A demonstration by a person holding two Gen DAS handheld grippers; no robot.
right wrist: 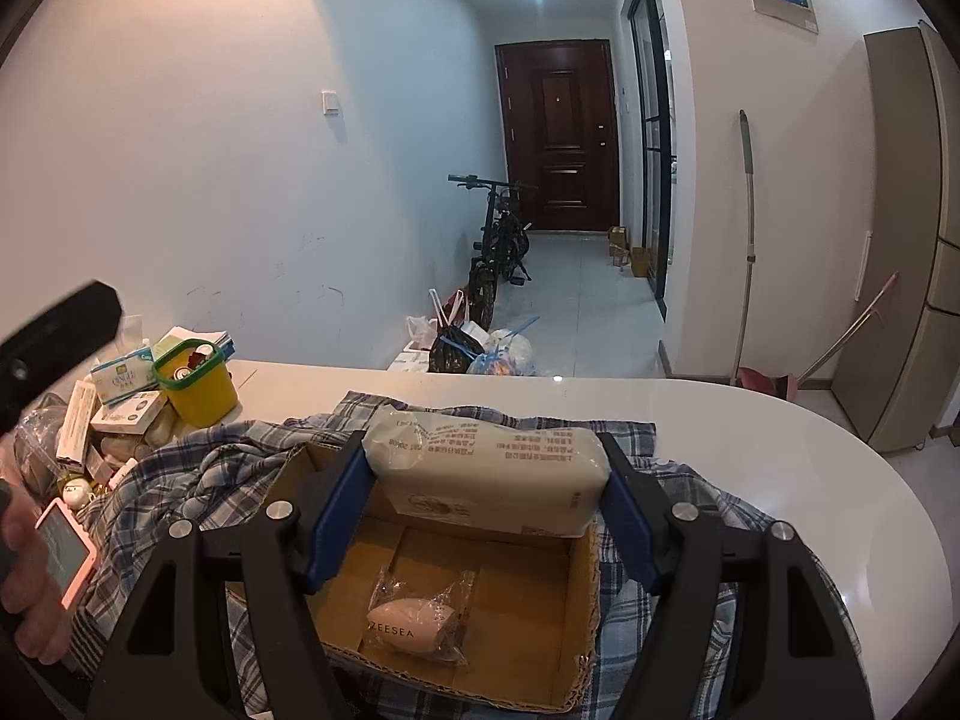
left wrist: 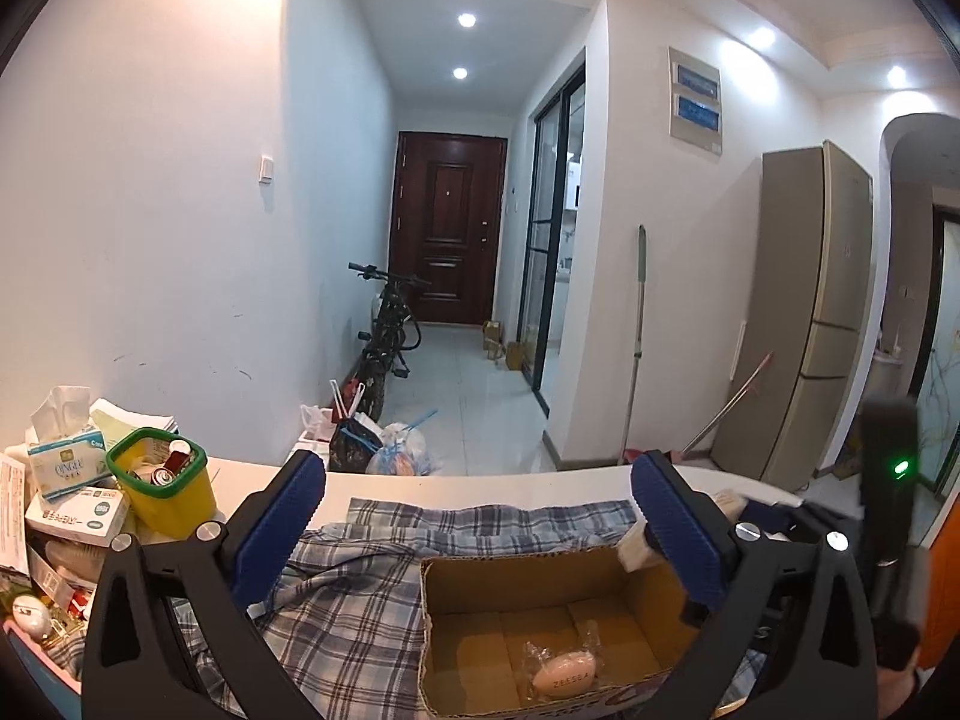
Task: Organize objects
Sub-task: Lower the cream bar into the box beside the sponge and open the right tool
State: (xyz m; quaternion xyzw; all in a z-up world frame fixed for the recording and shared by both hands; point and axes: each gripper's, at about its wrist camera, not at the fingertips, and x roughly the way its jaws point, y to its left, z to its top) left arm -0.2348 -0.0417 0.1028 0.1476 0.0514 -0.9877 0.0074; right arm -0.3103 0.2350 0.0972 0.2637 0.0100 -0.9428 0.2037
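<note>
An open cardboard box [left wrist: 462,588] [right wrist: 522,594] sits on a blue plaid cloth [left wrist: 354,594] [right wrist: 198,480] on the white table [right wrist: 750,438]. Inside it lies a pink sponge in clear wrap [left wrist: 564,675] [right wrist: 408,630]. My right gripper [right wrist: 486,462] is shut on a soft cream-coloured tissue pack [right wrist: 480,450], held above the box's far edge. My left gripper [left wrist: 477,480] stands wide open with nothing between its fingers, over the cloth and the box's left side. Its dark body shows at the left edge of the right wrist view.
A yellow bin with a green rim [left wrist: 168,498] [right wrist: 198,396], a tissue box [left wrist: 60,462] and several small cartons crowd the table's left end. A hand holds a pink-cased phone [right wrist: 63,546] at the left. Beyond the table are bin bags, a bicycle [left wrist: 390,330] and a fridge [left wrist: 810,312].
</note>
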